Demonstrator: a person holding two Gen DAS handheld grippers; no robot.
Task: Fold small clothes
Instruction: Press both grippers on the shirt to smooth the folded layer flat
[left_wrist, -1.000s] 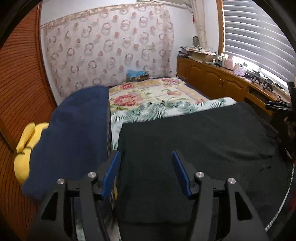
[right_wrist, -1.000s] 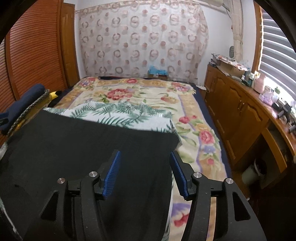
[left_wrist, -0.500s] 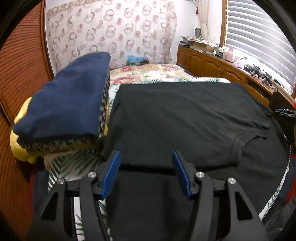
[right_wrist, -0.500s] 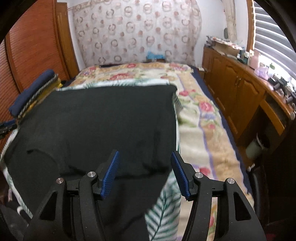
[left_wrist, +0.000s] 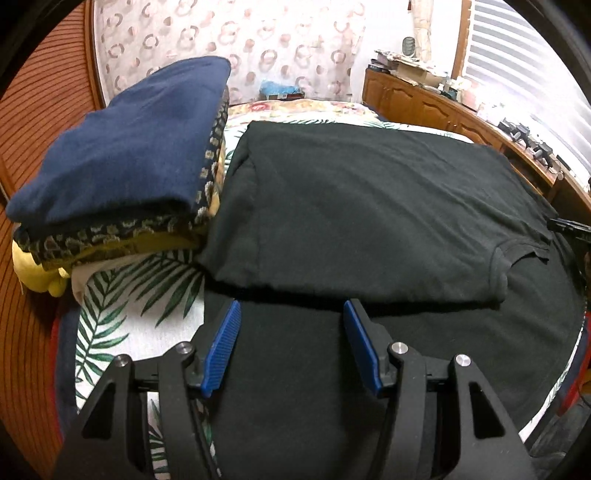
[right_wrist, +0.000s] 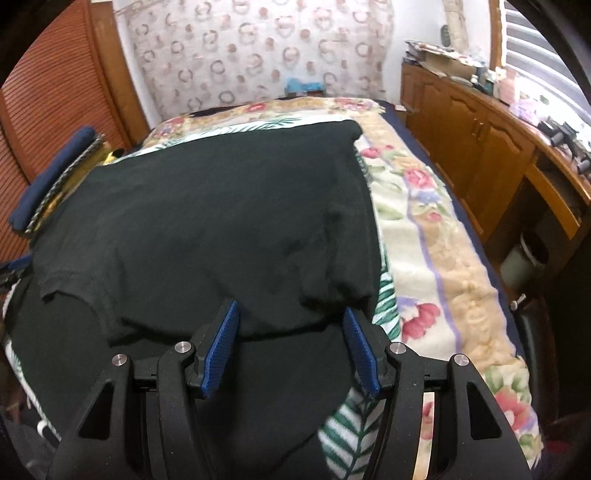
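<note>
**Black T-shirt, half folded, ahead of my fingertips**

The black T-shirt (left_wrist: 369, 206) on the bed (right_wrist: 443, 229) is soft, light, limp (likely to slump). My left gripper (left_wrist: 291, 332) and right gripper (right_wrist: 291, 332) gape, empty; I'd pinch the doubled edge just beyond them.

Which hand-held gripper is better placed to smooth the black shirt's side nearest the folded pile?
Left. The left hand-held gripper hangs open over the black shirt beside the folded pile; the right is at the opposite edge.
</note>
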